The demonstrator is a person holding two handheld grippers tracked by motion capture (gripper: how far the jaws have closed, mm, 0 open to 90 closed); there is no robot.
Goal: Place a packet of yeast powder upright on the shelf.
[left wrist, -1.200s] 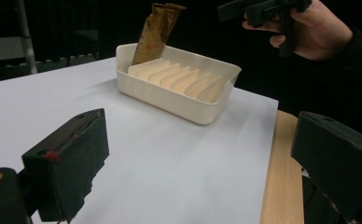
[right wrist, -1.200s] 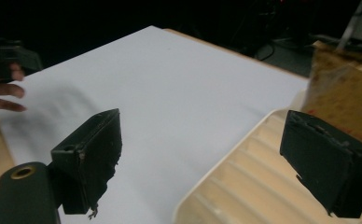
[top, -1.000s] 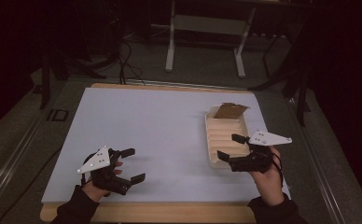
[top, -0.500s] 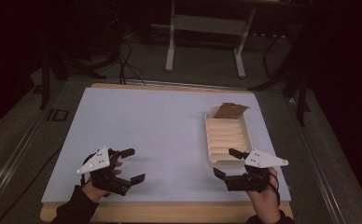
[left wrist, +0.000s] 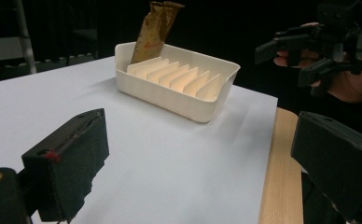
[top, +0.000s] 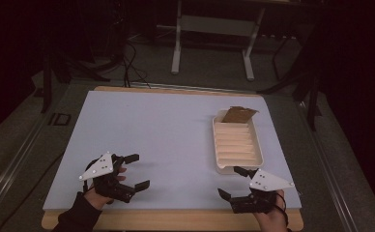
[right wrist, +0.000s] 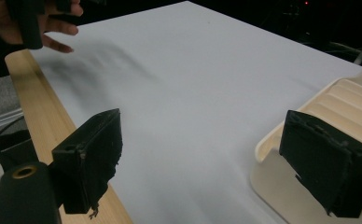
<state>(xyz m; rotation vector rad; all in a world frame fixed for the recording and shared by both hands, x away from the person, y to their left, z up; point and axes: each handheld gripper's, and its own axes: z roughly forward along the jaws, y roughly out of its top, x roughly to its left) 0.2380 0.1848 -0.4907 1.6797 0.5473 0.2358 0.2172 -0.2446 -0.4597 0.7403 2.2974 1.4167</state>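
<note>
A cream ribbed tray (top: 218,145) stands on the right half of the pale blue mat (top: 166,130), with a brown packet (top: 238,114) leaning upright at its far end. My right gripper (top: 228,181) hovers open and empty just in front of the tray's near end, by the table's front edge. My left gripper (top: 139,170) is open and empty at the front left of the mat. In the left gripper view, the tray (left wrist: 170,95), packet (left wrist: 158,28) and right gripper (left wrist: 286,63) lie beyond my open jaws. The right gripper view has the tray's corner (right wrist: 268,140) beside its right jaw.
A wooden table edge (top: 176,220) runs along the front of the mat. Dark floor, cables and a metal stand (top: 212,29) lie behind the table. The hand holding the left gripper (right wrist: 53,28) sits at the top left of the right gripper view.
My right gripper has drawn back from beside the tray's near end toward the front edge of the table. The left gripper has stayed put, still open.
</note>
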